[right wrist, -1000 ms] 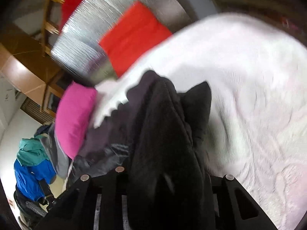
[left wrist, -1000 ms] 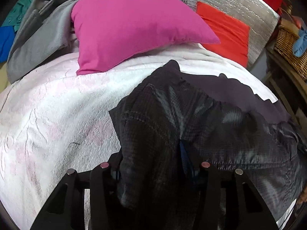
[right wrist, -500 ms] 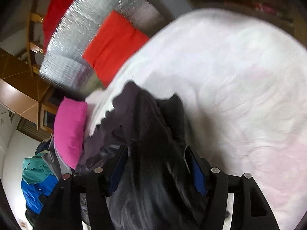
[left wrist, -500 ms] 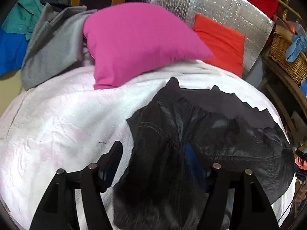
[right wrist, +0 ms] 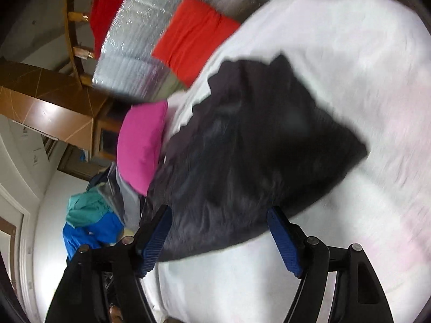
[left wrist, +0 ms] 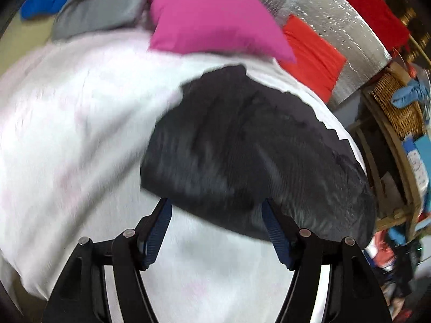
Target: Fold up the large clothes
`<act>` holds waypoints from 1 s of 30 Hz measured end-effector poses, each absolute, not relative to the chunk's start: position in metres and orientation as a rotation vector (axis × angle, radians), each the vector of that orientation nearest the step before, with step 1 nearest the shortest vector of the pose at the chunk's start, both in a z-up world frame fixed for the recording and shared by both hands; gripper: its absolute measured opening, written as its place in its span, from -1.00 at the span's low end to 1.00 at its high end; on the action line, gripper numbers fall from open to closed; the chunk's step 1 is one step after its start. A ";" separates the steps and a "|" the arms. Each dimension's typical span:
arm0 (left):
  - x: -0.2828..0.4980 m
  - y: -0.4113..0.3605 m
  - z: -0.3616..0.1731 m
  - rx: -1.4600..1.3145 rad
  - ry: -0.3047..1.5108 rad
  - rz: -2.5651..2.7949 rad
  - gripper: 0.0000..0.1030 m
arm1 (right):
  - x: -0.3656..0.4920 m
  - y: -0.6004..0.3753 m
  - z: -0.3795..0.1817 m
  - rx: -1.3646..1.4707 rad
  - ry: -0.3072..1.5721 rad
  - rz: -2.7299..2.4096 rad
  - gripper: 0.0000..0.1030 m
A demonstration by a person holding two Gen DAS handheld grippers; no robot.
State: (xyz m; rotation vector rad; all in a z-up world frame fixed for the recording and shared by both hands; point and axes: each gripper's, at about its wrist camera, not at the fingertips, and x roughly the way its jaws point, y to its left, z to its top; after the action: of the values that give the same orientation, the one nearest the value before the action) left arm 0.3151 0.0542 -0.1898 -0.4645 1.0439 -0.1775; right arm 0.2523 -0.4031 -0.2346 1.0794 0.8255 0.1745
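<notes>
White bedspread (left wrist: 67, 134), fingers (left wrist: 157, 226) wide (empty)

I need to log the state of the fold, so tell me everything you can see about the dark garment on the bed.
The dark garment is black to charcoal, thin and slightly shiny, perhaps a woven synthetic with a faint check. It lies folded into a rumpled, roughly rectangular bundle on the white bedspread, one corner pointing toward the pink pillow, which it does not clearly touch. A zigzag edge shows along its far side. Both frames are motion-blurred. The left tool and right tool stand open at its near edge, gripping nothing.
</notes>
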 end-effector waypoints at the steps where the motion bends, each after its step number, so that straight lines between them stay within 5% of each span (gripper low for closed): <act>1: 0.314 0.055 -0.197 -0.508 1.070 -0.177 0.36 | 0.256 -0.398 -0.241 1.100 0.845 0.175 0.49; 17: 0.353 0.069 -0.239 -0.885 1.024 -0.105 0.48 | 0.282 -0.412 -0.295 1.406 0.660 -0.003 0.52; 18: 0.354 0.069 -0.240 -0.882 1.015 -0.102 0.46 | 0.284 -0.410 -0.292 1.371 0.664 -0.010 0.48; 20: 0.354 0.070 -0.240 -0.872 0.998 -0.091 0.28 | 0.284 -0.407 -0.292 1.320 0.684 -0.033 0.04; 23: 0.354 0.072 -0.241 -0.869 0.982 -0.092 0.02 | 0.282 -0.406 -0.289 1.303 0.678 -0.027 -0.19; 30: 0.339 0.076 -0.224 -0.805 0.939 -0.093 -0.31 | 0.272 -0.390 -0.259 1.149 0.651 -0.029 -0.36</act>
State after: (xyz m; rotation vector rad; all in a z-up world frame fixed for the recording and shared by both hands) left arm 0.3390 0.0759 -0.2238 -0.8051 0.9391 -0.0933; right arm 0.2716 -0.3898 -0.2589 1.1493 0.6507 -0.0289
